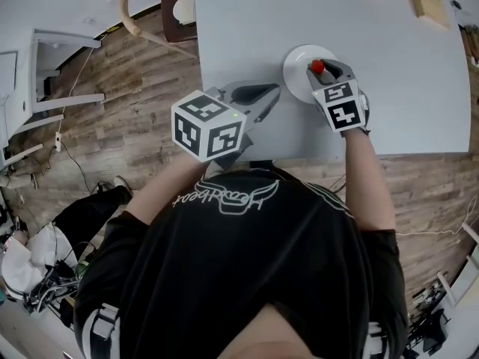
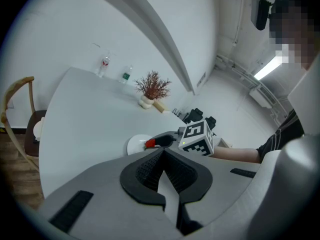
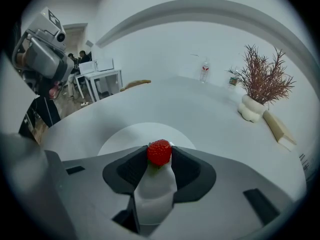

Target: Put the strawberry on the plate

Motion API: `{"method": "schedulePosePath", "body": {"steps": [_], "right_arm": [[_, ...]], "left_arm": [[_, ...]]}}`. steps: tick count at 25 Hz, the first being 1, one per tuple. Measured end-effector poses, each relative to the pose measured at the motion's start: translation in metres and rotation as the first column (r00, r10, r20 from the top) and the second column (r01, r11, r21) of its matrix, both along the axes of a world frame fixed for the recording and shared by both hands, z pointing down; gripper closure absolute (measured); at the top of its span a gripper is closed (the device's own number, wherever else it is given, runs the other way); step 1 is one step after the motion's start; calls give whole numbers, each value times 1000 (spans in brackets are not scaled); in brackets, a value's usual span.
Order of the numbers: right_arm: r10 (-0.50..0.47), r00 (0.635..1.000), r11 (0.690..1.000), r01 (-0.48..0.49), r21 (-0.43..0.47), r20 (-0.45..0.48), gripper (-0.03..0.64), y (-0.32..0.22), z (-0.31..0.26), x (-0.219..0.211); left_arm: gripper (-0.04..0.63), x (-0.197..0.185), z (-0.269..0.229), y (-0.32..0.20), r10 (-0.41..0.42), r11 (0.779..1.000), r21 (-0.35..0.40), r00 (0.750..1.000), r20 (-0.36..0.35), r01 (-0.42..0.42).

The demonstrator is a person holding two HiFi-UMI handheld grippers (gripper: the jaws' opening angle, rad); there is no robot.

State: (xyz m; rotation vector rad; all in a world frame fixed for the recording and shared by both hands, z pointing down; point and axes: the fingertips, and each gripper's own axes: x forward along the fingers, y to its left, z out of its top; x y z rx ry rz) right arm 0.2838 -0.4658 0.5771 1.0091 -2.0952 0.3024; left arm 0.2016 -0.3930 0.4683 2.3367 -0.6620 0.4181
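We find the right gripper [image 3: 159, 154] closed on the strawberry [image 3: 159, 152]: both jaws press on the red fruit at their tips. The strawberry sits over the white plate [image 3: 120, 139], toward its right side in the head view. We cannot tell whether the fruit touches the plate.

The left gripper [image 2: 163, 152] has its jaws together at the tips, with nothing between them. In the head view it sits just left of the plate, over the near part of the table [image 1: 404, 96], its jaws pointing toward the right gripper.

The plate lies on the pale table, close to the near edge. At the far side of the table stands a dried reddish plant [image 3: 263, 81] in a small white vase [image 3: 250, 109], with a pale block [image 3: 279, 128] lying beside it. Two small bottles [image 3: 204, 72] stand farther back. A wooden chair [image 1: 153, 13] stands left of the table on the wood floor [image 1: 112, 96].
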Motion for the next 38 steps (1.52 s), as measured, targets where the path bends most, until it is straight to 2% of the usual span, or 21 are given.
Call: {"method": "schedulePosePath", "body": {"steps": [16,23,27,33,38], "right_arm": [[3,999,997,0,-78,40,477,-4,2,1],[7,997,998,-3,-60,78,438,-1,-11,3],[-11,995,1000,14,-25,102,416,8,-31,4],[41,969,996,-59,69,242,417,37,-90,6],[51,941,982,-109,156,335,419,89,-146,-10]], "left_arm": [[589,-5,3,-5,-47,999,5,999,12,47],[589,-4,3,-4,-42,999,-2,999,9,42],[589,-1,2,-5,-24,1000,4,1000,6,24],[589,3,-17,2,17,999,44,1000,-16,-16],[589,-8,-45,32,70,993,98,997,-43,-65]]}}
